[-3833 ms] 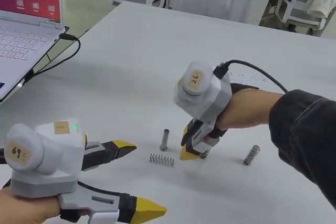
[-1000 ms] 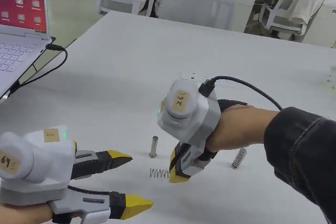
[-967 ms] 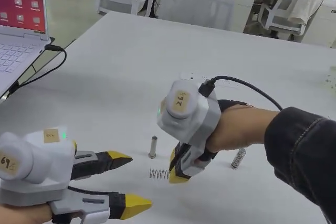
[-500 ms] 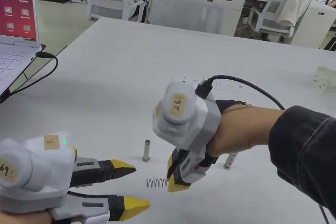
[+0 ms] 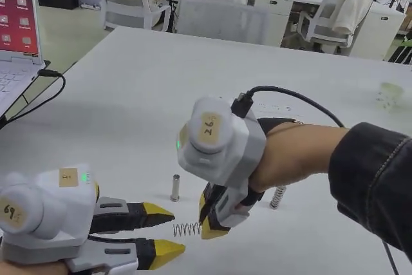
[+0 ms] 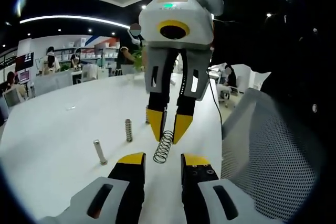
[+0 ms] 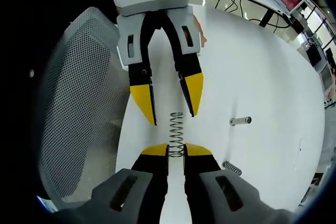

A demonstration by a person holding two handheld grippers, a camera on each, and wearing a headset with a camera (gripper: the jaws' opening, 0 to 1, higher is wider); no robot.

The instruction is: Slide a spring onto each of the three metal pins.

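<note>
On the counter (image 5: 161, 94), near edge, work in progress; entry as follows.

Progress, as judged: one pin dressed, one spring in hand, one pin waiting; about a third done on what can be counted; the third pin's state is not to be told.

Sprung pin (image 5: 277, 196): upright, coil seated over it; to the right of the right tongs (image 6: 169, 129), close under the wrist in the head view.

Bare pin (image 5: 175, 187): upright, no coil; just beyond the loose spring (image 5: 187, 228), apart from it.

Loose spring: lies between the two tongs; its right end is pinched by the right tongs, jaws closed on it, tips down at the counter; whether that end is off the counter I cannot tell.

Left tongs (image 5: 178, 228): jaws parted, nothing held; tips pointed at the spring's free end and near it; touching or not, I cannot tell.

Left to do, by judgement: raise the loose spring, bring it over the bare pin, slide it down; then account for the third pin.

Count:
- pins, two certain; a small thing (image 6: 147, 115) just behind the right tongs in the left gripper view may be the third, too small to tell
- springs, two certain; one seated, one loose
- tongs, two
- laptop (image 5: 16, 30), one; far left, off the work
</note>
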